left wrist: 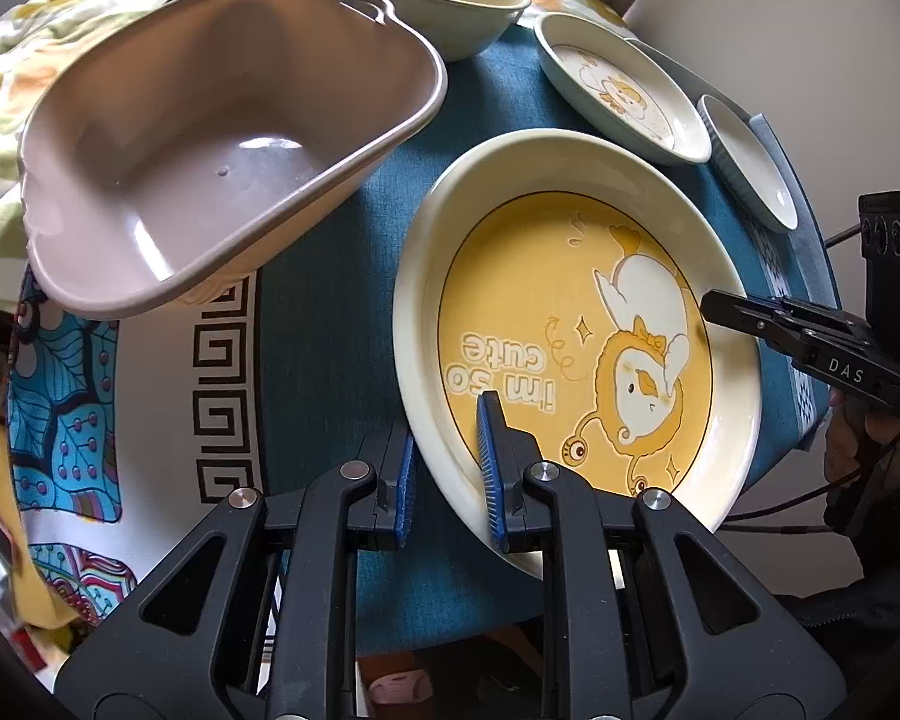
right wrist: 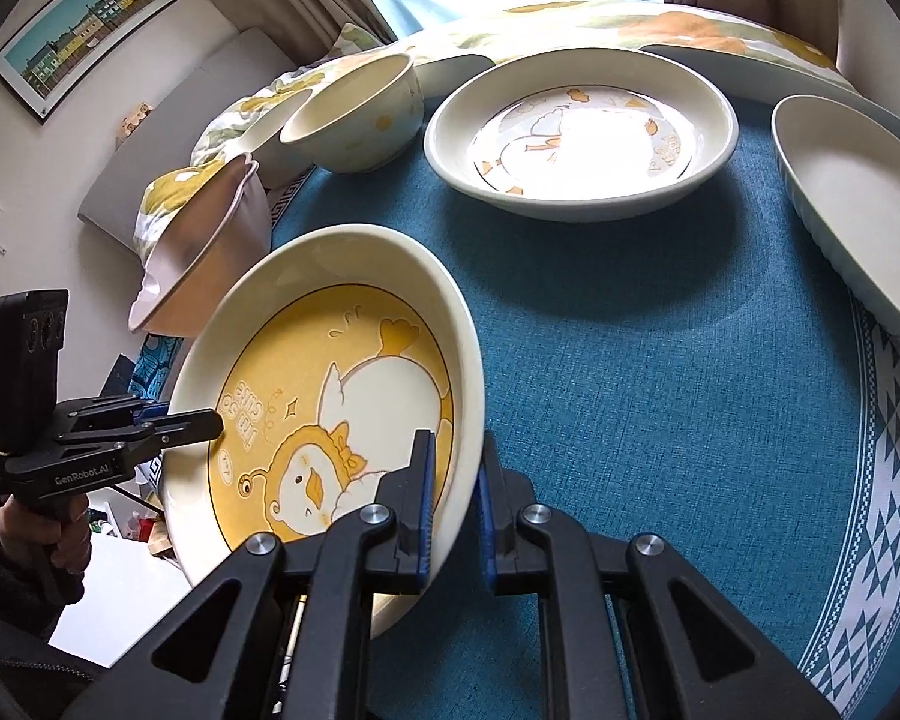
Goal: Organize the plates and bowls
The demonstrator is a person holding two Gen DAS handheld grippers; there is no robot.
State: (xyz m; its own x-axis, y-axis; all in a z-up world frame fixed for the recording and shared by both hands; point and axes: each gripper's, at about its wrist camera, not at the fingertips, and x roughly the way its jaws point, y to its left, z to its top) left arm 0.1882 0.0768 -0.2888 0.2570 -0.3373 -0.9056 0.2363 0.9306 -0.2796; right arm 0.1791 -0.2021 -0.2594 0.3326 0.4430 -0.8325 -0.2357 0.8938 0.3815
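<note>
While two grippers share it, table (right wrist: 660, 360) bears other dishes | yellow plate (left wrist: 570, 324) held tilted above it | left gripper (left wrist: 447, 468) and right gripper (right wrist: 456, 498) clamp opposite rims | risk: uneven pull could slip plate.

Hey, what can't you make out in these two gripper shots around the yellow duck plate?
- Duck plate, right wrist view: whether its underside rests on the cloth is hidden by the plate itself.
- Second duck plate, right wrist view: window glare washes out the print.
- Ribbed white dish, right wrist view: cut off by the frame's edge.
- Pink tub, right wrist view: the inside is hidden by its tilted wall.
</note>
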